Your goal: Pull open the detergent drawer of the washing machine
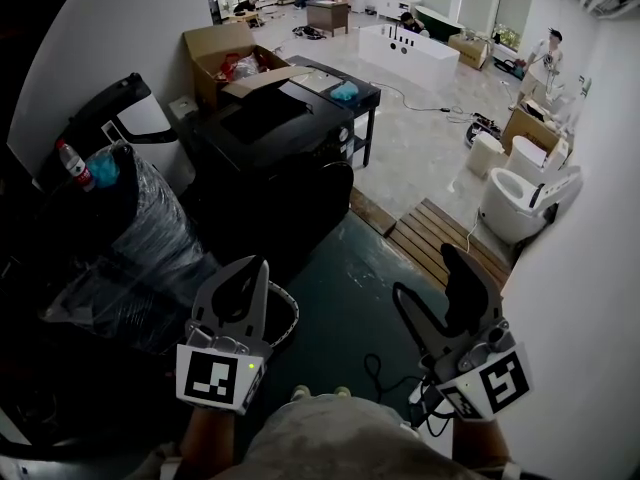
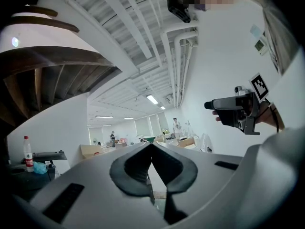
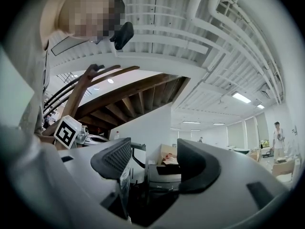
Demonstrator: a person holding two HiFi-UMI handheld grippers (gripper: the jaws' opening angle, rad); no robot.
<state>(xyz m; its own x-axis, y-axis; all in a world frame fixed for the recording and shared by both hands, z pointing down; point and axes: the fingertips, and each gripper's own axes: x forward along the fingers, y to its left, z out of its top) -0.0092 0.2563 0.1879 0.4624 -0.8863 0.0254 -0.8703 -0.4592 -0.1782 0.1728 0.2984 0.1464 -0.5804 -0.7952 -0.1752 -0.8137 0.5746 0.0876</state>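
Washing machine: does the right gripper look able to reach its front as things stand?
Probably yes: only floor lies between the right gripper and the washing machine, and its jaws stand apart with nothing in them.

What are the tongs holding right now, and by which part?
Nothing. The left tongs are shut with nothing in them; the right tongs stand open and empty. Neither touches the washer.

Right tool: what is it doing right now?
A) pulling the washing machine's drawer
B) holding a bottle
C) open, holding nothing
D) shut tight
C: in the right gripper view, the jaws of the right tool stand apart with nothing between them, and only the far-off washing machine shows through the gap.
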